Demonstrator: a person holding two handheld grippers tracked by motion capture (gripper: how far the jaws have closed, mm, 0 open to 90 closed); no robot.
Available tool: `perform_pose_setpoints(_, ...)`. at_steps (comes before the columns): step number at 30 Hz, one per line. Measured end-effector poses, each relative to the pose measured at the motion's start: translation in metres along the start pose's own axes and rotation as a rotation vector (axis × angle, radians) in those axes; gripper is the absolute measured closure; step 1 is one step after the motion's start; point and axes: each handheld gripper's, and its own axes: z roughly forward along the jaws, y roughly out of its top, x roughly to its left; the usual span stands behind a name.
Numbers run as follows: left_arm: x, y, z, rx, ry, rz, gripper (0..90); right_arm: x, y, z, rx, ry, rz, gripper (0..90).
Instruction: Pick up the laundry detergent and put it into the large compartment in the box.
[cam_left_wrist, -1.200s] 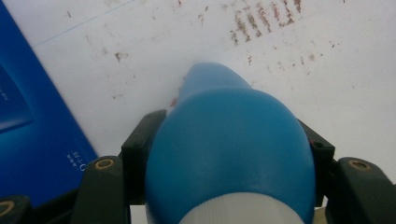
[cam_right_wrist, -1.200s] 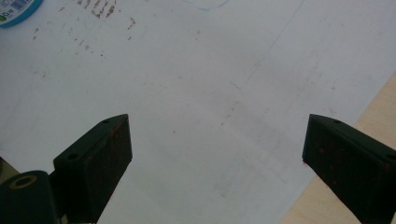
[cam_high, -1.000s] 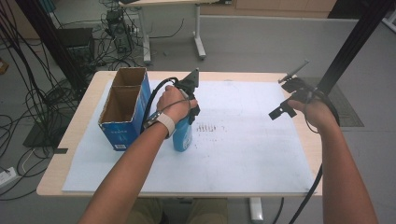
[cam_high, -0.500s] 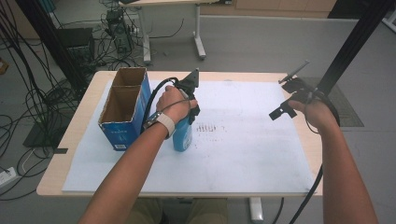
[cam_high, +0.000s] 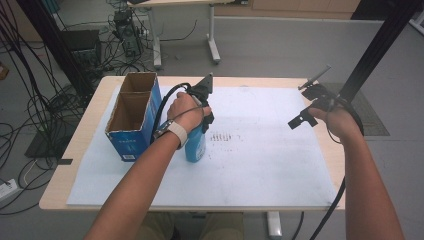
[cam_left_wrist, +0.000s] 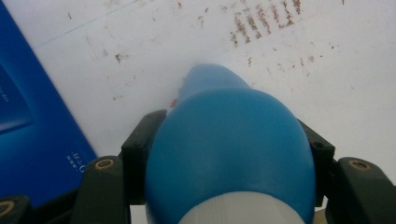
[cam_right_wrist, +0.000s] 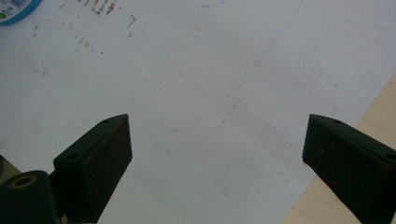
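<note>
Grip looks decent: left gripper (cam_high: 197, 131) is clamped on the smooth blue plastic bottle (cam_high: 195, 146), upright on the white paper mat (cam_high: 260, 165) beside the blue 2-slot cardboard box (cam_high: 131, 116). Could slip or clip that box. Right gripper (cam_high: 311, 102) hangs wide, holding nothing.

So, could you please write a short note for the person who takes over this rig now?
Left gripper: shut on the blue bottle, which stands upright on the white sheet, just right of the blue cardboard box.
Right gripper: open, holding nothing, hovering over the sheet's right side near the table edge.
Done: bottle gripped.
Left: probably lift it and place it into one of the box's two open compartments, both apparently empty.
</note>
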Motion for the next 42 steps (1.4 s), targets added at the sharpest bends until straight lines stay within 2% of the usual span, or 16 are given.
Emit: perform_pose_setpoints(42,0.0031,-0.0038,-0.0007,-0.016,-0.006,-0.006,39.3,-0.0002,-0.0032,-0.0035,-0.004,-0.006,0.004,8.1)
